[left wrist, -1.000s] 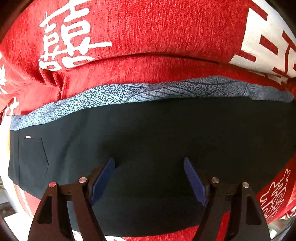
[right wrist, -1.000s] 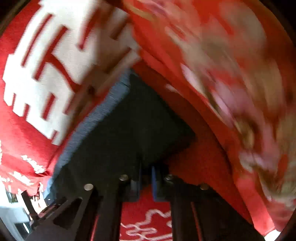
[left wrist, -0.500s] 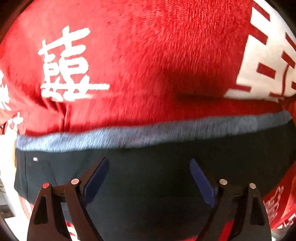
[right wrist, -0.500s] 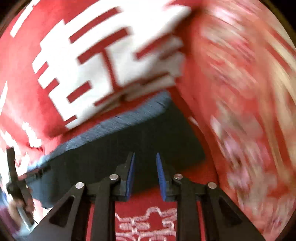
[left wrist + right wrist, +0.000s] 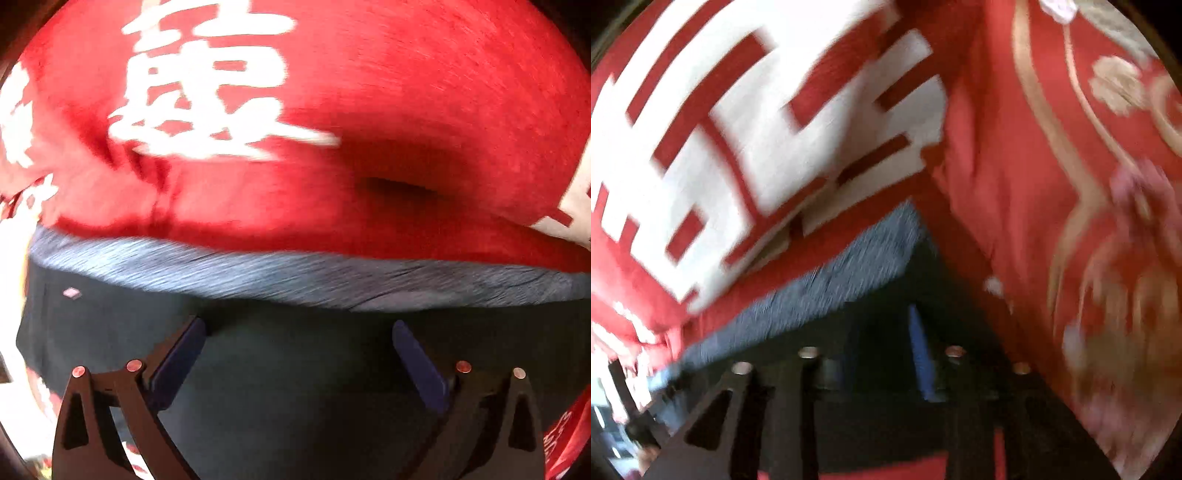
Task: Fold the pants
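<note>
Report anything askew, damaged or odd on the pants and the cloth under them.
Nothing stands out. The dark pants lie flat on the red blanket, grey waistband unbroken. The blanket bunches just beyond the waistband; both views are motion-blurred.

The pants (image 5: 295,387) are seen as dark matt cloth with a speckled grey woven waistband (image 5: 295,269); a fuzzy red blanket (image 5: 406,92) is spread beneath.

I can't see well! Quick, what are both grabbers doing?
Left gripper: open, above the dark pants.
Right gripper: open, holding nothing.
</note>
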`<action>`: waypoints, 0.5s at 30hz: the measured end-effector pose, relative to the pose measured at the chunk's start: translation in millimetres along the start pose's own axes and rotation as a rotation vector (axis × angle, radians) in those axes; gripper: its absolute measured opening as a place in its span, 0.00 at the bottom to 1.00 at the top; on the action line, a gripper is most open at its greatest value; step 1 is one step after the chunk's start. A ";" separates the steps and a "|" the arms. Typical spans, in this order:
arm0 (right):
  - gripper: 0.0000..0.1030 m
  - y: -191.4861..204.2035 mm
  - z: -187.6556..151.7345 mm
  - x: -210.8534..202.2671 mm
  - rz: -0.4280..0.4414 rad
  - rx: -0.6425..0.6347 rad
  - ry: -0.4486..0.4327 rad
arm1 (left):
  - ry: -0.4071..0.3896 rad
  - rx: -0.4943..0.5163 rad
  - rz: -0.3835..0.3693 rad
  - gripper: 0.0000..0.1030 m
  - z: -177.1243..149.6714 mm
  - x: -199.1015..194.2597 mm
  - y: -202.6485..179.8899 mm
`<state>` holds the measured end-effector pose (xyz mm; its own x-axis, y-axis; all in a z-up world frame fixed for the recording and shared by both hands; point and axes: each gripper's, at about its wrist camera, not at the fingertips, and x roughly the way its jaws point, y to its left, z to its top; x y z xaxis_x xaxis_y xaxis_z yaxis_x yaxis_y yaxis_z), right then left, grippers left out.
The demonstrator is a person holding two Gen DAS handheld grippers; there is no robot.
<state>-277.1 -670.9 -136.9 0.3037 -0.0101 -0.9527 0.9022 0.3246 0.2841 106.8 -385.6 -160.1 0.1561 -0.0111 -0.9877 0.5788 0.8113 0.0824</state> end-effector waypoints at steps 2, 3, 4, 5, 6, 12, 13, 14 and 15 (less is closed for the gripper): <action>0.44 12.3 -23.5 -7.2 0.051 -0.013 0.028 | -0.005 0.003 0.012 0.99 -6.6 -7.0 14.9; 0.44 21.8 -36.9 -8.5 0.080 -0.021 0.049 | -0.011 0.009 0.021 0.99 -11.1 -11.0 23.8; 0.44 34.6 -50.8 -8.5 0.113 -0.033 0.069 | -0.017 0.016 0.029 0.99 -15.4 -13.8 33.1; 0.44 44.8 -62.0 -7.4 0.138 -0.047 0.082 | -0.021 0.022 0.034 0.99 -17.6 -13.5 39.9; 0.44 67.1 -71.7 -1.8 0.169 -0.075 0.098 | -0.028 0.030 0.044 0.99 -19.9 -12.8 47.8; 0.44 209.8 -83.2 56.7 0.294 -0.292 0.111 | -0.023 0.011 0.019 0.99 -19.7 25.0 83.7; 0.44 227.5 -83.2 68.6 0.299 -0.314 0.127 | -0.025 0.005 0.000 0.99 -20.3 27.8 85.5; 0.44 244.0 -83.1 84.1 0.291 -0.328 0.139 | -0.046 -0.009 -0.028 0.99 -22.2 29.7 89.5; 0.44 255.6 -78.9 98.1 0.271 -0.337 0.139 | -0.052 -0.013 -0.043 0.99 -28.0 27.1 91.0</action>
<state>-40.9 -514.3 -166.2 0.4503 0.2370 -0.8609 0.6386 0.5883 0.4960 141.3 -295.7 -183.1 0.1733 -0.0762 -0.9819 0.5752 0.8171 0.0382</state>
